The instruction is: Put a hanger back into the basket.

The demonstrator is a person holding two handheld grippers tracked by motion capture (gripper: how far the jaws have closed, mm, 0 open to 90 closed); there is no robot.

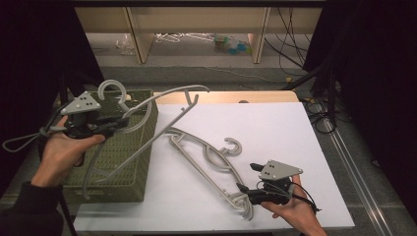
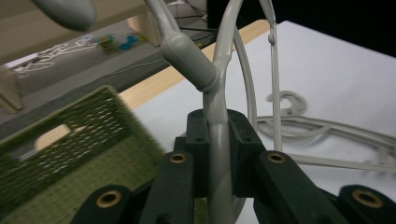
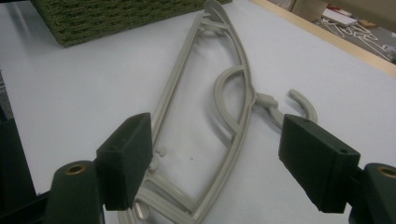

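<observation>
Left gripper (image 1: 114, 125) clamps one grey hanger (image 1: 162, 105) above the green basket (image 1: 130, 162); right gripper (image 1: 246, 178), jaws open, hovers at the near end of the flat hanger (image 1: 206, 160), whose long axis runs far-left.

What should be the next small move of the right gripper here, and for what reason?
Probably the right gripper should ease forward and shut on the end of the flat hanger. Its jaws stand open on either side of that hanger, which lies on the table. The left gripper is already shut on the other hanger, raised over the green basket.
</observation>
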